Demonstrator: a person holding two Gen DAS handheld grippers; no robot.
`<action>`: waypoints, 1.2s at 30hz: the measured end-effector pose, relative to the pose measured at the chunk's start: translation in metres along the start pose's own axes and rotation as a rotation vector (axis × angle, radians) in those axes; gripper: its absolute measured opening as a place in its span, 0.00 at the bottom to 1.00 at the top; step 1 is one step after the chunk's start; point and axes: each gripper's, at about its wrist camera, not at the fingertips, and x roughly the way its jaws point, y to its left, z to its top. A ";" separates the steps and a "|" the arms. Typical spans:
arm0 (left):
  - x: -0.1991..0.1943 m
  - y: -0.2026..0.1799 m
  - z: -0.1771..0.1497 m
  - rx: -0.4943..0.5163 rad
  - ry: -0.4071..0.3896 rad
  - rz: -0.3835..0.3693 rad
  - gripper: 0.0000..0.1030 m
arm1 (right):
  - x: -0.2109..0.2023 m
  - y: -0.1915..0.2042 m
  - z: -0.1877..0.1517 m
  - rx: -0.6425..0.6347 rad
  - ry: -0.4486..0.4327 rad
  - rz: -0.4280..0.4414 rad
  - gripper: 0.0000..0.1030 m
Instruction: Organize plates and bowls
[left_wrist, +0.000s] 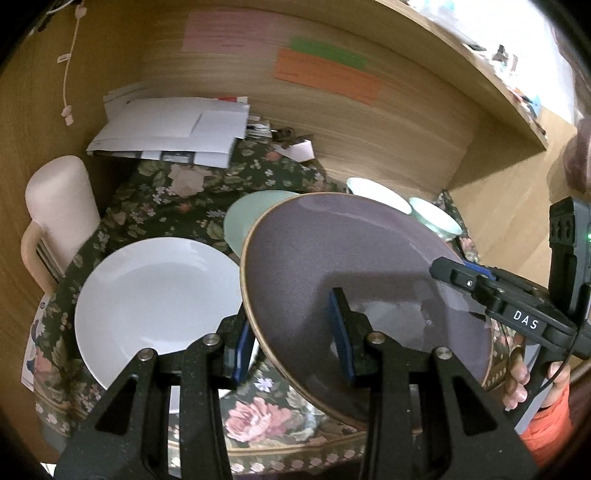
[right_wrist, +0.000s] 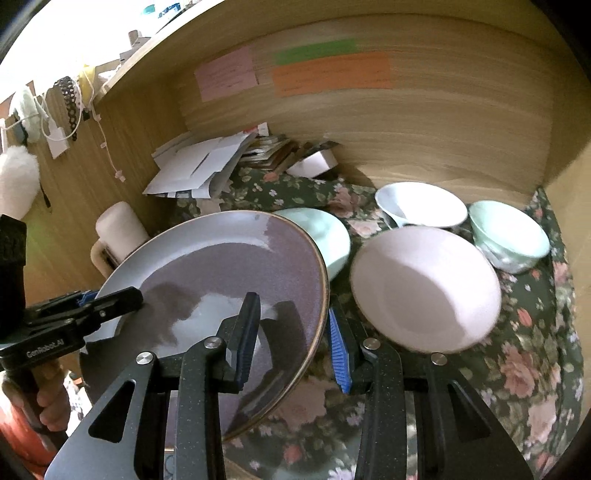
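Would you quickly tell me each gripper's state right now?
Left gripper: shut on the purple plate.
Right gripper: shut on the same plate's opposite rim.

We're looking into a wooden alcove: light wood-grain back wall (right_wrist: 424, 122) curving around, with a pink note (right_wrist: 226, 76), a green strip (right_wrist: 316, 51) and an orange sheet (right_wrist: 332, 75) stuck on it. The surface wears a dark floral tablecloth (right_wrist: 532, 354). A messy pile of white papers (left_wrist: 173, 129) sits at the back by the left side panel (left_wrist: 40, 122), where a white cord (left_wrist: 70, 59) hangs. A wooden shelf (left_wrist: 491, 85) runs overhead, brightly lit above.
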 end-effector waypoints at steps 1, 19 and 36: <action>-0.001 -0.003 -0.002 0.002 0.001 -0.005 0.37 | -0.002 -0.002 -0.002 0.004 0.001 -0.003 0.31; 0.030 -0.021 -0.033 0.019 0.101 -0.031 0.37 | -0.006 -0.031 -0.047 0.073 0.063 -0.034 0.31; 0.073 -0.032 -0.047 0.056 0.189 -0.037 0.37 | 0.018 -0.059 -0.070 0.156 0.139 -0.065 0.31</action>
